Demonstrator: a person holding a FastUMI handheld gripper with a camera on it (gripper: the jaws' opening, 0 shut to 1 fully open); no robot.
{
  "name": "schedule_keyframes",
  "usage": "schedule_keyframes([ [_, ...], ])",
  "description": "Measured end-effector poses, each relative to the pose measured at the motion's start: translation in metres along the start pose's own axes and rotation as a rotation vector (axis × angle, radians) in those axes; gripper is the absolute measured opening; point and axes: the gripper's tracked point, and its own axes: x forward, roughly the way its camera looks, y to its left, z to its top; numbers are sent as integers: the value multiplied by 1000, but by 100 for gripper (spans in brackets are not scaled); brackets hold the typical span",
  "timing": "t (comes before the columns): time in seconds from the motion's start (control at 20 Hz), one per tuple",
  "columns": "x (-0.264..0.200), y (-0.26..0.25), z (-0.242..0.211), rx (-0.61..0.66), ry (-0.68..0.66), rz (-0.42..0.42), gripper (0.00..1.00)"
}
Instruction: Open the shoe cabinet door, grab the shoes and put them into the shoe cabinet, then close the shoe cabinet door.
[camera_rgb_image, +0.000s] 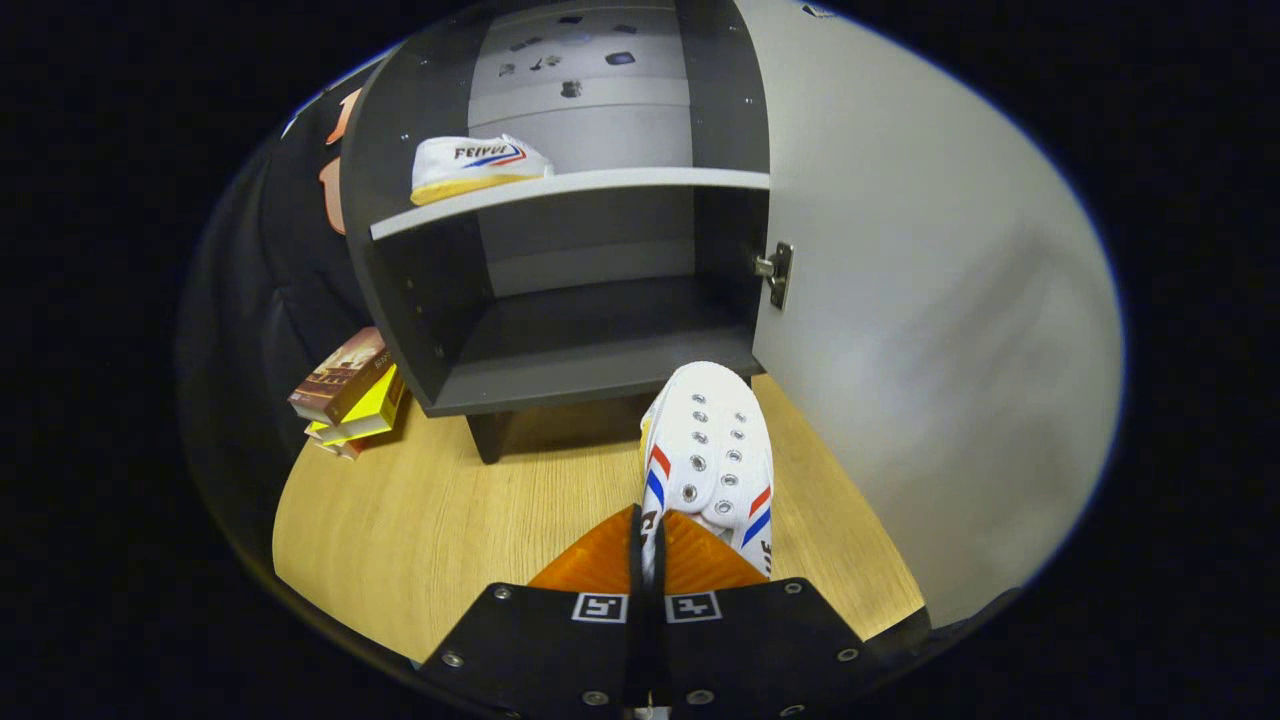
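Note:
My gripper (650, 540) is shut on the heel edge of a white sneaker (712, 455) with red and blue stripes. The sneaker points forward, held above the wooden floor, its toe just in front of the cabinet's lower compartment. The dark shoe cabinet (590, 375) stands ahead with its grey door (920, 300) swung wide to the right. A second white sneaker (475, 165) lies on the upper shelf (570, 195), at its left side. The lower compartment holds nothing.
A stack of books (350, 395) leans on the floor by the cabinet's left side. The wooden floor (430, 530) spreads ahead and left of my fingers. A metal hinge (777, 270) sits on the door's inner edge.

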Motion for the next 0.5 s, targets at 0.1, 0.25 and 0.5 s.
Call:
schedule_keyframes([
  [0.1, -18, 7, 17, -27, -11, 5, 0],
  [0.25, -48, 14, 48, -20, -42, 22, 0],
  [0.5, -95, 26, 91, -58, -84, 6, 0],
])
